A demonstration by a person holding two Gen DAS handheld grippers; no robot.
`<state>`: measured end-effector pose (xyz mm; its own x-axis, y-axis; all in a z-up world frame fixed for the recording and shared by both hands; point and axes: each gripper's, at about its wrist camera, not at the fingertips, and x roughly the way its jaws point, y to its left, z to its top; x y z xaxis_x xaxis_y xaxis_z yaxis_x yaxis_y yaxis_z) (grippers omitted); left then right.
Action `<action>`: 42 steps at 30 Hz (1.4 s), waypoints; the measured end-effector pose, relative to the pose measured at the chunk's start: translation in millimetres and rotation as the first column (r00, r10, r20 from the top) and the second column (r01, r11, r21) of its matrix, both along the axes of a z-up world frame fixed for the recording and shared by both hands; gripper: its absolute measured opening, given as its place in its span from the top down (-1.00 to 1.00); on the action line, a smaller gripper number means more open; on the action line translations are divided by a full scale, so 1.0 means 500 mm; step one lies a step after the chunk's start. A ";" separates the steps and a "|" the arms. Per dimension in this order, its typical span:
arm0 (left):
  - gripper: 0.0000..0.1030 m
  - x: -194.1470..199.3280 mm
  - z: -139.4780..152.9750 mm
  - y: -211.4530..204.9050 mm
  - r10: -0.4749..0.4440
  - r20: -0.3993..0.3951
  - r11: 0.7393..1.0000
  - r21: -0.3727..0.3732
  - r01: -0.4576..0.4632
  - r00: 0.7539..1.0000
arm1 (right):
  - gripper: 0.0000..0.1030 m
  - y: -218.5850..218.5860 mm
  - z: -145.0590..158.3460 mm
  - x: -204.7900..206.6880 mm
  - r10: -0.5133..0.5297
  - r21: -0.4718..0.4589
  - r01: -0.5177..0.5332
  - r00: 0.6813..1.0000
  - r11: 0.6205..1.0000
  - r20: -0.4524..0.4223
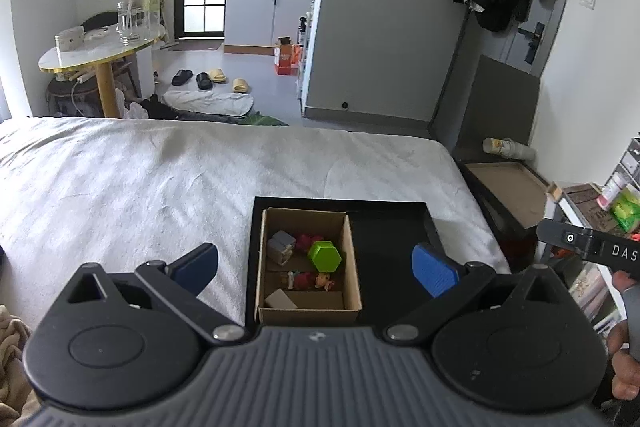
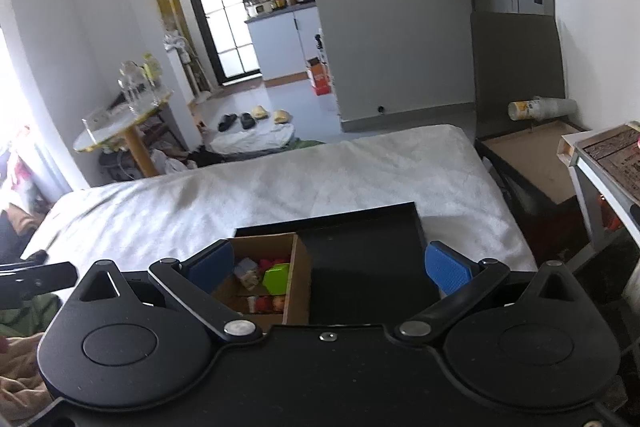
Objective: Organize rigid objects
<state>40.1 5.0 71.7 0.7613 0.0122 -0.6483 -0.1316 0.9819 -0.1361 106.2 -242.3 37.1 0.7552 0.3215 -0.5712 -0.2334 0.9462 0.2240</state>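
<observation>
The left gripper (image 1: 316, 267) has its fingers (image 1: 434, 275) spread wide and empty, and the cardboard box (image 1: 354, 267) sits straight ahead between them, so the toys lie just forward of and below the fingertips. The right gripper (image 2: 332, 267) is also wide open and holds nothing; from its view the box (image 2: 298, 283) lies off toward its left finger (image 2: 210, 265), while the bare half of the black tray (image 2: 360, 259) fills the gap between the fingers.

Inside the box the green hexagon block (image 1: 325, 255) lies near the middle, touching a red toy (image 1: 306, 239) behind it, with a grey block (image 1: 281, 246) to its left. Nearer the camera, past a cardboard divider, are small figurines (image 1: 310, 279) and a pale wedge (image 1: 280, 299) in the near left corner. The box has its long axis running away from the camera and fills the left half of the tray (image 1: 392, 239), which rests on the white bed (image 1: 140, 179).

My judgement is that the left gripper is the better placed: it is centred on the box and needs only to go down, whereas the right would have to shift left first. The green block looks the easiest to take, standing proud of the others, its flat sides offering a fair grip. The right half of the tray is bare and seems the likely place for sorted pieces
</observation>
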 end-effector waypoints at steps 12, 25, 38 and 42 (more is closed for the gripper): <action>-0.99 -0.035 0.008 -0.013 -0.012 0.000 1.000 0.025 0.012 1.000 | -1.00 -0.023 0.025 -0.042 -0.032 -0.038 0.033 0.999 0.999 0.008; -0.99 -0.078 0.041 -0.002 -0.011 0.014 0.999 0.033 0.011 1.000 | -1.00 -0.022 0.042 -0.075 -0.036 -0.061 0.036 0.999 0.998 -0.005; -0.99 -0.097 0.050 0.022 0.028 0.015 0.999 0.032 -0.029 0.999 | -1.00 -0.005 0.045 -0.096 0.019 -0.098 -0.018 1.000 0.995 0.011; -0.99 -0.100 0.050 0.026 0.035 0.014 0.999 0.032 -0.036 0.999 | -1.00 0.000 0.046 -0.099 0.019 -0.101 -0.018 1.000 0.995 0.006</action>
<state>-10.1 18.2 96.7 0.7686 0.0597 -0.6370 -0.1647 0.9805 -0.1069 56.7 -242.2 60.2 0.7537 0.2763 -0.5963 -0.2523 0.9595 0.1256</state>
